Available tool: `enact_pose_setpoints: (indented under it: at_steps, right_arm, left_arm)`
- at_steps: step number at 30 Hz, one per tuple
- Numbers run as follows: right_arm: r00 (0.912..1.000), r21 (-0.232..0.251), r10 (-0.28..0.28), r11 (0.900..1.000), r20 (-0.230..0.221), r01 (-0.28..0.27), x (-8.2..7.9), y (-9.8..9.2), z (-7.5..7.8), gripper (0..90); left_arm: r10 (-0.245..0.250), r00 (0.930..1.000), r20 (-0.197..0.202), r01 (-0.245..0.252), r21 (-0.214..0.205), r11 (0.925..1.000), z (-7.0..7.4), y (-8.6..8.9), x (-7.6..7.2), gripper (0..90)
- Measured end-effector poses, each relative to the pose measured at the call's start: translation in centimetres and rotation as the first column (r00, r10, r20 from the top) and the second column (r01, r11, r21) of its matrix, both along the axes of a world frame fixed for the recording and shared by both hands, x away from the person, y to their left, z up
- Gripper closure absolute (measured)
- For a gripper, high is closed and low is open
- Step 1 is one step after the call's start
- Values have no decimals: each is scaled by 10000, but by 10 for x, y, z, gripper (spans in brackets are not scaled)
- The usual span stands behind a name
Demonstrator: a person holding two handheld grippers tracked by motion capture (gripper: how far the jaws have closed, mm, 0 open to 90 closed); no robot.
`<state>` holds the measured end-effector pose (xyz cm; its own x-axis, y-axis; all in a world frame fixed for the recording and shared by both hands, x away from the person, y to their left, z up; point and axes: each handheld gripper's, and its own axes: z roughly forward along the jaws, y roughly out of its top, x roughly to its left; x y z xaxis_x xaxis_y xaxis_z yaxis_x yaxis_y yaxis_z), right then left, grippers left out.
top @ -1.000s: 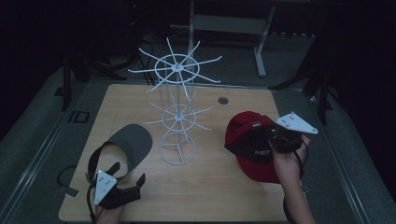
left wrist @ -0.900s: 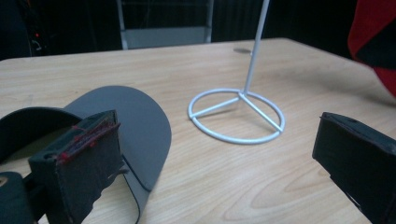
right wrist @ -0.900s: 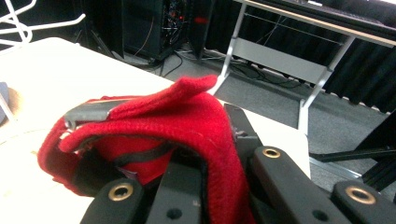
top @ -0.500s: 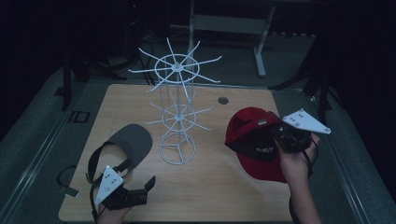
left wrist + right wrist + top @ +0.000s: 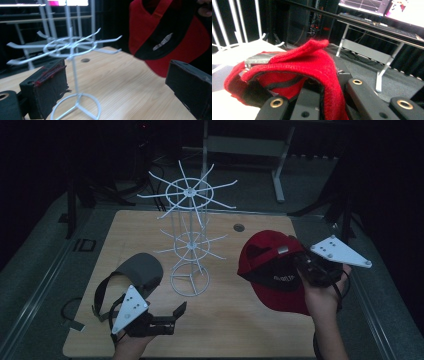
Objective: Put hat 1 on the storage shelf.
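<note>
On wooden table (image 5: 250, 320): white wire rack (image 5: 190, 240); dark surroundings.

The room is dim, its walls lost in black. A pale wooden desk (image 5: 240, 330) with a round cable hole (image 5: 239, 227) stands on grey floor (image 5: 35, 285). Beyond the right hand-held gripper (image 5: 305, 267), a grey metal bench frame (image 5: 372, 53) stands under lit screens (image 5: 387, 8). Dark cables (image 5: 125, 190) lie beyond the desk's far edge.
</note>
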<state>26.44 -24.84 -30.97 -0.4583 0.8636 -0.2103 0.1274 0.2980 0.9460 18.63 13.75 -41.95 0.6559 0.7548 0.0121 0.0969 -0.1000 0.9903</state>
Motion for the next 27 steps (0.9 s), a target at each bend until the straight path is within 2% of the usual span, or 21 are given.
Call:
enact_pose_setpoints:
  at_steps: [3, 11, 15, 21, 22, 24, 27]
  right_arm:
    - [9997, -11, 222, 9998, 57, -222, -6, 2, 6, 860]
    - [9975, 52, 506, 9987, 501, -509, -22, 8, 13, 861]
    - [9955, 37, 760, 9971, 564, -763, -29, 12, 15, 860]
    - [9933, 175, 1001, 9947, 575, -1013, -33, 17, 17, 860]
    - [9929, 202, 1034, 9943, 587, -1048, -34, 17, 17, 861]
    - [9925, 278, 1000, 9944, 701, -1022, -36, 17, 16, 861]
    - [9910, 365, 1093, 9930, 769, -1124, -39, 17, 16, 861]
  left_arm:
    - [-343, 9994, -21, 343, 240, 9991, 5, -11, 3, 41]
    - [-941, 9956, 29, 938, 476, 9944, 12, -33, 11, 41]
    - [-1420, 9899, 6, 1418, 540, 9884, 14, -48, 18, 41]
    - [-1653, 9862, -16, 1651, 606, 9844, 18, -67, 25, 41]
    - [-1699, 9855, 37, 1695, 501, 9843, 19, -70, 26, 41]
    - [-1737, 9845, 253, 1720, 569, 9835, 25, -78, 29, 41]
    - [-1768, 9836, 364, 1747, 543, 9831, 33, -86, 35, 41]
